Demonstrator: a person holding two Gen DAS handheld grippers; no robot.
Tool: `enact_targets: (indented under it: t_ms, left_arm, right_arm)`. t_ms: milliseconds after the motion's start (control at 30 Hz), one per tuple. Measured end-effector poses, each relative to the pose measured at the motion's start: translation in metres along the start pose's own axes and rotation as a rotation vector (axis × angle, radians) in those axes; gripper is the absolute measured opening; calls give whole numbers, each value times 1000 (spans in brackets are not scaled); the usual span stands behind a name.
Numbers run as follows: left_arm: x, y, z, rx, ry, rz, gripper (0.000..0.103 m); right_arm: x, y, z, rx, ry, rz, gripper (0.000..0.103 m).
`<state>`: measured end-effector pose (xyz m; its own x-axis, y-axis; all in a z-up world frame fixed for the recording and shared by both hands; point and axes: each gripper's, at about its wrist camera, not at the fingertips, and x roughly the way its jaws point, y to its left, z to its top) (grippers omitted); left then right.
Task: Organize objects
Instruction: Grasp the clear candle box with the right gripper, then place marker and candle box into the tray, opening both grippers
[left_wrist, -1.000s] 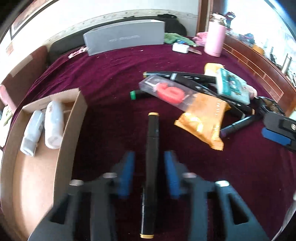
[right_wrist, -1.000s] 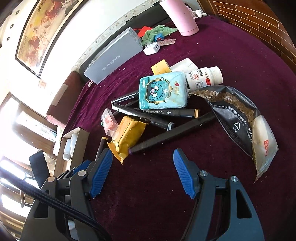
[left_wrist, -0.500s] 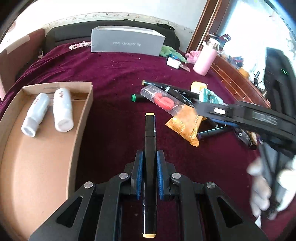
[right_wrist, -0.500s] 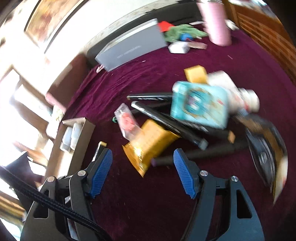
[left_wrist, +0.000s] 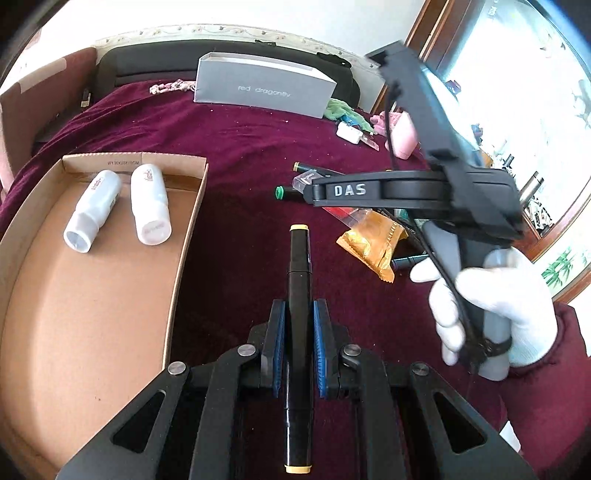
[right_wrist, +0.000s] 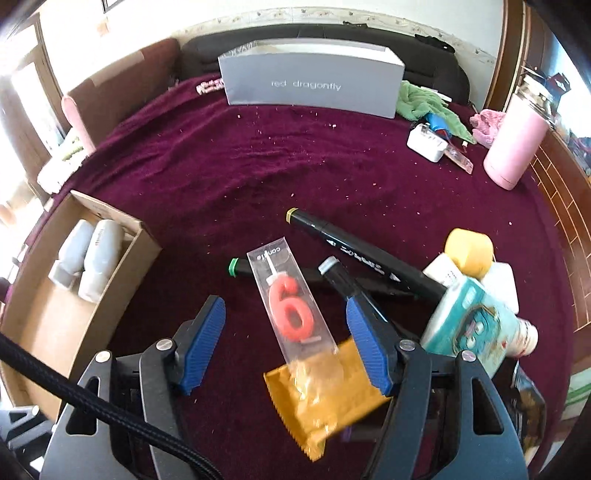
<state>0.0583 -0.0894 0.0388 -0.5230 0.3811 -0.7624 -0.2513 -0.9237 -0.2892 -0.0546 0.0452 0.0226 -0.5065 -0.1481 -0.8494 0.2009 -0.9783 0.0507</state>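
1. Left claw (left_wrist: 298, 354) clamps its ribbed blue pads on a slim black marker (left_wrist: 299, 295) with cream end caps, beside the shallow cardboard tray (left_wrist: 184, 236).
2. Right claw (right_wrist: 284, 339), jaws just narrowing yet apart, hovers over a clear candle packet (right_wrist: 291, 306) and crinkled gold sachet (right_wrist: 325, 387) on the plush maroon surface (right_wrist: 258, 166).

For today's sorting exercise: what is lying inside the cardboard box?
Two white bottles lie side by side at the far end of the cardboard box. The rest of its floor shown is bare; the left gripper hides its near corner.
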Motion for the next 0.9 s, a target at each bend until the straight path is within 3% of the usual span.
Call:
enact_targets:
  t_ms: [100, 167, 567, 900]
  left_arm:
    - [-3, 3, -1, -7, -5, -1, 11]
    - [-6, 6, -2, -13, -11, 0, 11]
    - [-39, 39, -6, -74, -68, -14, 11]
    - [-100, 94, 6, -111, -177, 76, 11]
  right_arm:
    - [14, 0, 1, 6, 53, -2, 36]
    - [23, -2, -1, 16, 82, 2, 27]
    - [-25, -22, -14, 191, 22, 169, 26]
    - [-67, 32, -14, 121, -15, 300, 26]
